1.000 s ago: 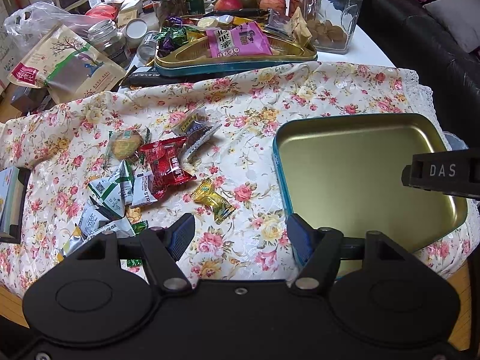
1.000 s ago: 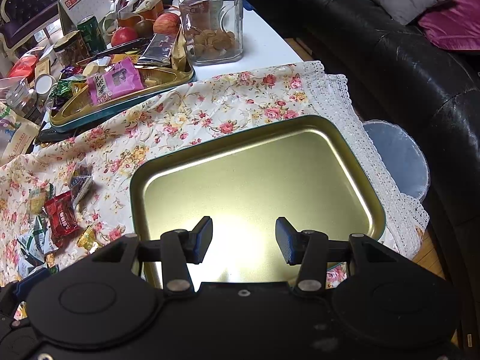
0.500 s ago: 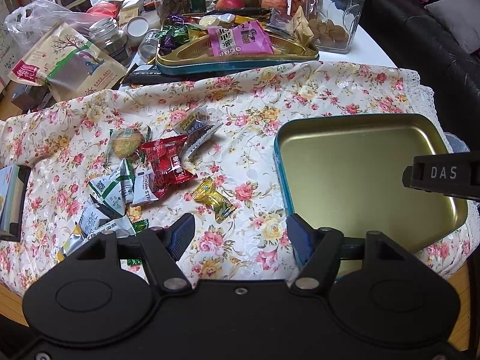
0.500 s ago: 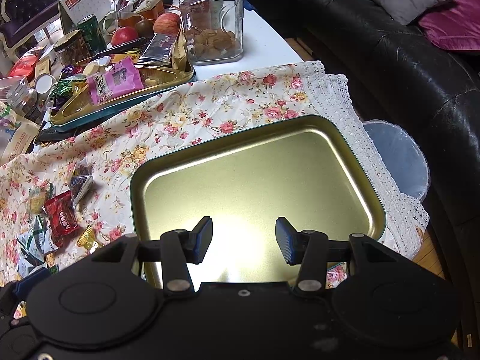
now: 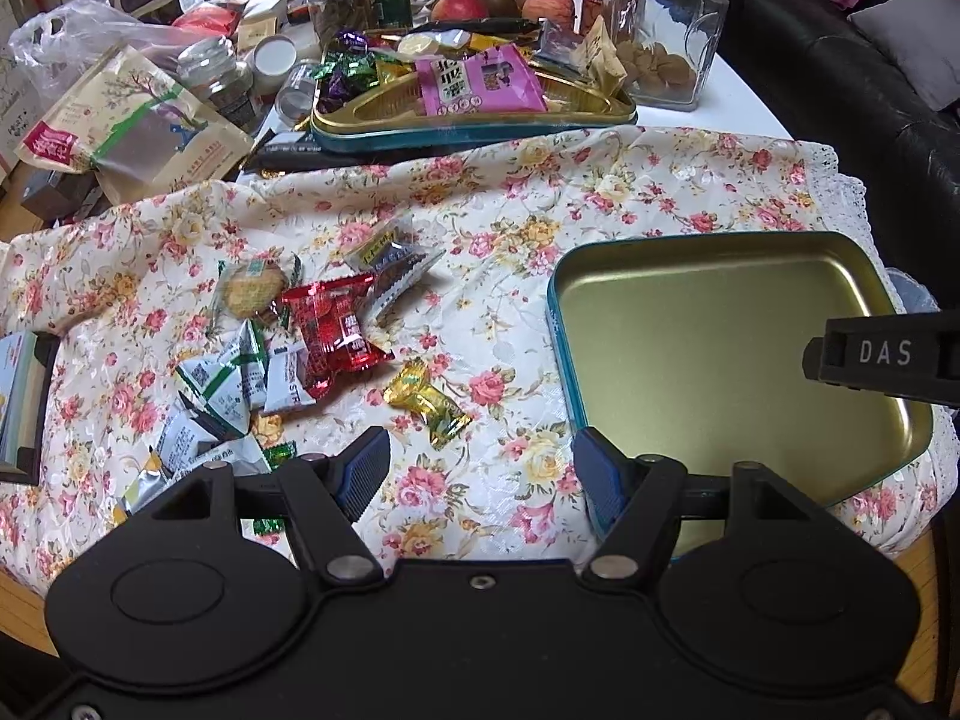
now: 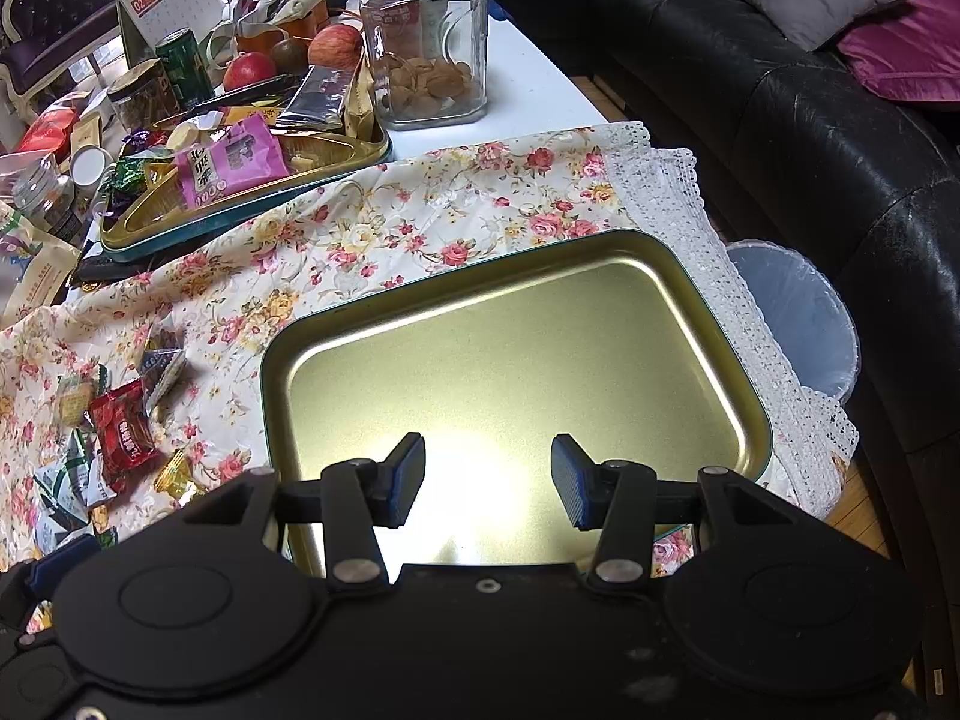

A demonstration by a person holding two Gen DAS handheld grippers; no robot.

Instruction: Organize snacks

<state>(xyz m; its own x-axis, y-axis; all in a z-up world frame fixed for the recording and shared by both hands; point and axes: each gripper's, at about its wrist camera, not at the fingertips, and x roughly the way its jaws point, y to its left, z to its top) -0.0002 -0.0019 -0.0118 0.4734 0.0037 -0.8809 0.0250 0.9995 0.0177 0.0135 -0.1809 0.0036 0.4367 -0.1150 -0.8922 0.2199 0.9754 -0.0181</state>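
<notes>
Both the left gripper (image 5: 480,474) and right gripper (image 6: 488,477) stand apart, holding nothing. Snacks (image 5: 333,336) lie on the cloth (image 5: 516,222), beside the tin (image 5: 708,276); the left gripper's body hides some.

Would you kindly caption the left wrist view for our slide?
Open left hand-held gripper above floral cloth, wrapped snacks beside an empty gold tin.

The white table (image 6: 540,90) is being covered by a floral cloth (image 5: 510,204); a gold tin tray (image 5: 720,276), wrapped snacks (image 5: 336,330) and a glass jar (image 6: 429,48) are being carried.
</notes>
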